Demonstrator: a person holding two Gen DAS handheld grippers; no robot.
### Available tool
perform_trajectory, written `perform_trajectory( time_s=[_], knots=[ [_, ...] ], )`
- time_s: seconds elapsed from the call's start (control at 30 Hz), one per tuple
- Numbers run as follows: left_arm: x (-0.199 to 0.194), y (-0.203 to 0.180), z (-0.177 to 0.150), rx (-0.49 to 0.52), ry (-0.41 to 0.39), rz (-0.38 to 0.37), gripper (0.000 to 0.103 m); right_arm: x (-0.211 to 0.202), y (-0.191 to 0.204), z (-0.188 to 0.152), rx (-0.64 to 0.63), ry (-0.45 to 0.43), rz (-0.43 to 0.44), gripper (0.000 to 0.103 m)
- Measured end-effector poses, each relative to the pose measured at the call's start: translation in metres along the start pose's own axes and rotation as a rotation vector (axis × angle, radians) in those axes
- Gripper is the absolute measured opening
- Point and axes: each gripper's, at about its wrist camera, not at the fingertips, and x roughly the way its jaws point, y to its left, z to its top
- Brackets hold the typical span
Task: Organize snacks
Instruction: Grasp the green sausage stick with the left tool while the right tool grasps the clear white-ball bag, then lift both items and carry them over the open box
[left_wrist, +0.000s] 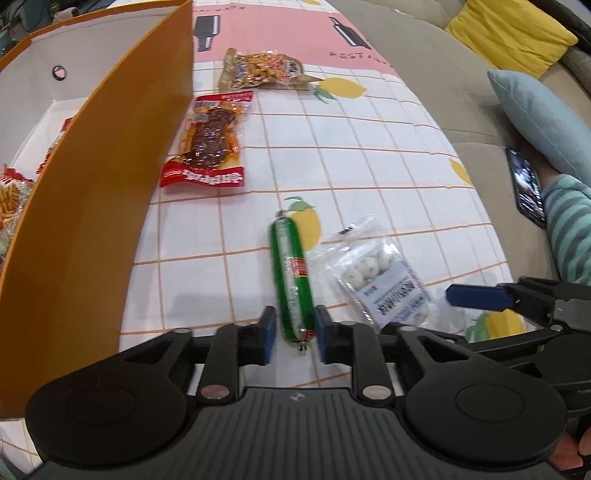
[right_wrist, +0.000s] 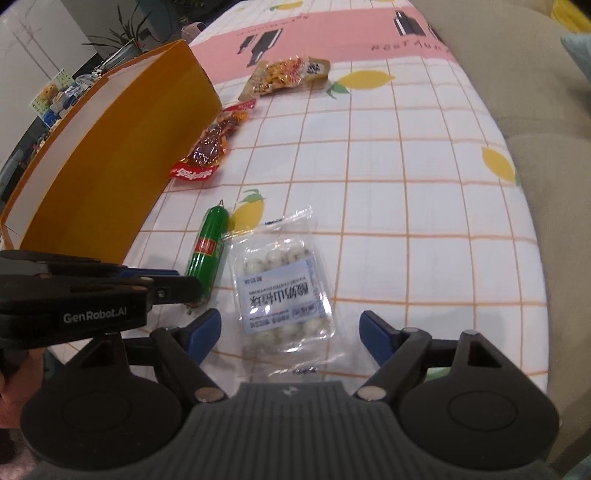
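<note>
A green sausage stick (left_wrist: 293, 280) lies on the checked tablecloth, its near end between the jaws of my left gripper (left_wrist: 294, 332), which stands open with narrow gaps beside the stick. To its right lies a clear pack of white balls (right_wrist: 284, 291). My right gripper (right_wrist: 290, 323) stands open and wide on either side of that pack, not touching it. A red meat packet (left_wrist: 210, 144) and a brown snack packet (left_wrist: 262, 70) lie farther off. The orange box (left_wrist: 92, 206) stands at the left with several snacks inside.
The tablecloth (right_wrist: 406, 184) ends at the right against a beige sofa (left_wrist: 424, 74) with a yellow cushion (left_wrist: 513, 33) and a blue cushion (left_wrist: 543, 122). A phone (left_wrist: 528, 188) and a striped sleeve (left_wrist: 569, 229) are by that edge. Plants and clutter stand behind the box.
</note>
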Motion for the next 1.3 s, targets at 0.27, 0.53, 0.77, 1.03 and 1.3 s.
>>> perform_trajectory(
  time_s=[0.27, 0.53, 0.77, 1.03, 1.3],
  knots=[
    [0.002, 0.001, 0.005, -0.003, -0.067, -0.017, 0.060, 0.011, 0.008, 0.005, -0.104, -0.023, -0.019, 0.079],
    [0.011, -0.015, 0.008, 0.100, -0.105, 0.099, 0.059, 0.023, 0.046, -0.005, -0.369, -0.073, -0.150, 0.076],
    [0.010, -0.009, 0.009, 0.075, -0.119, 0.102, 0.059, 0.030, 0.021, 0.006, -0.246, -0.060, -0.155, 0.065],
    [0.025, -0.008, 0.020, 0.053, -0.098, 0.106, 0.057, 0.031, 0.011, 0.013, -0.223, -0.087, -0.182, 0.061],
    [0.030, -0.018, 0.023, 0.101, -0.116, 0.129, 0.028, 0.032, 0.013, 0.014, -0.230, -0.094, -0.184, 0.058]
  ],
)
